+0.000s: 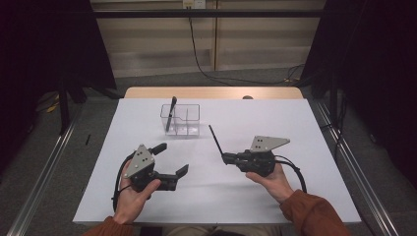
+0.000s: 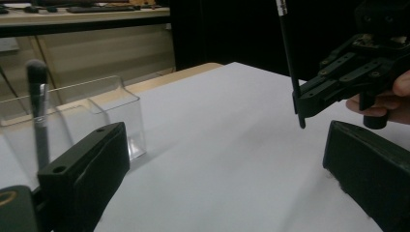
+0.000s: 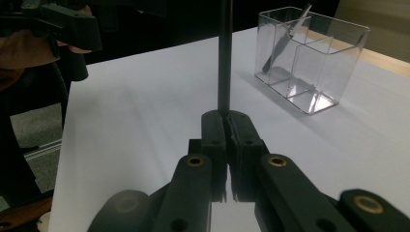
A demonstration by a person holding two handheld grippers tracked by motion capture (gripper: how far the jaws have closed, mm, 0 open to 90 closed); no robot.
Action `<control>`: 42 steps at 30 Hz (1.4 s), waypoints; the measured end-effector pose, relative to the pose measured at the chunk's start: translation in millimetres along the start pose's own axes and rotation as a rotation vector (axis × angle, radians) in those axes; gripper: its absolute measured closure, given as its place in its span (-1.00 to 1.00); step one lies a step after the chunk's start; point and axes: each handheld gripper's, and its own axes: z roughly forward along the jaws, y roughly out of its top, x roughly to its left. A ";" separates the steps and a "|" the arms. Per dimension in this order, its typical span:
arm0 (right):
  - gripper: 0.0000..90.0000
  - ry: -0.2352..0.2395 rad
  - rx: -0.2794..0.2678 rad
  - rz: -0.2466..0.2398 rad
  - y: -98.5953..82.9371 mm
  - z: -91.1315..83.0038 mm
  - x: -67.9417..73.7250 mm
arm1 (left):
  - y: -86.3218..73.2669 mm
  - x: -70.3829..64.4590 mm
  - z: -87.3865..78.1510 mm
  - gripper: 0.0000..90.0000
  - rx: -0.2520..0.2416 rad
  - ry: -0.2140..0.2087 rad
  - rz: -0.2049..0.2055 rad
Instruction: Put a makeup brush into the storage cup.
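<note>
Pinching the lower end of a thin black brush handle point(image 1: 215, 137) between pressed-together jaws, the right gripper point(image 1: 227, 158) holds it tilted above the white table point(image 1: 295, 123), near the clear organizer point(image 1: 181, 119). The left gripper point(image 1: 172, 160) hovers with jaws spread wide, empty. Another brush point(image 1: 170, 112) stands in the organizer's left compartment.

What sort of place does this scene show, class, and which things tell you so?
Probably a recording lab or test bench: a white-topped table between metal rails, dark curtains, and cables running to a wall socket.
</note>
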 end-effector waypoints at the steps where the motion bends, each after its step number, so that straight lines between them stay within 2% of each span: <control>1: 0.93 0.006 0.003 -0.004 0.3 1.0 0.9 | 1.4 -0.1 3.6 -0.94 0.000 -0.003 0.000; 3: 0.93 0.012 0.007 -0.008 0.4 3.1 2.8 | 4.6 -1.0 10.1 -0.94 -0.009 -0.016 -0.010; 5: 0.93 0.017 0.008 -0.010 0.3 4.8 4.5 | 7.3 -2.7 14.2 -0.93 -0.008 -0.018 0.003; 12: 0.93 0.031 -0.002 0.002 -0.3 10.0 9.2 | 18.5 -10.6 32.9 -0.93 -0.023 -0.050 0.009; 14: 0.93 0.028 -0.004 0.005 -0.7 11.8 10.0 | 20.8 -12.9 38.0 -0.93 -0.036 -0.067 -0.004; 17: 0.93 0.032 -0.004 0.012 -1.5 13.7 10.2 | 24.4 -15.9 45.5 -0.93 -0.042 -0.079 -0.003; 19: 0.93 0.034 -0.004 0.018 -2.8 14.5 10.2 | 26.0 -17.1 50.1 -0.92 -0.043 -0.099 -0.034; 22: 0.93 0.035 -0.003 0.021 -4.3 14.6 9.9 | 27.5 -19.5 54.8 -0.88 -0.041 -0.097 -0.014; 24: 0.93 0.037 -0.007 0.024 -4.5 14.6 9.4 | 28.2 -19.9 56.9 -0.73 -0.052 -0.100 -0.016; 29: 0.93 0.038 -0.006 0.022 -5.5 15.8 9.1 | 30.2 -23.1 60.8 -0.54 -0.055 -0.063 -0.016; 31: 0.93 0.038 -0.006 0.021 -5.5 16.0 9.3 | 30.5 -22.6 61.5 -0.41 -0.055 -0.073 -0.034; 36: 0.93 0.043 -0.008 0.029 -6.7 16.2 9.0 | 30.1 -22.2 62.4 -0.02 -0.052 -0.105 -0.045; 38: 0.93 0.042 -0.006 0.030 -7.3 16.6 8.9 | 30.4 -22.0 62.8 0.11 -0.045 -0.111 -0.031; 40: 0.93 0.039 -0.006 0.030 -7.9 16.8 8.9 | 30.1 -22.7 63.6 0.16 -0.037 -0.113 -0.042; 42: 0.93 0.041 -0.008 0.031 -8.1 16.8 8.8 | 30.4 -22.7 64.0 0.31 -0.038 -0.125 -0.053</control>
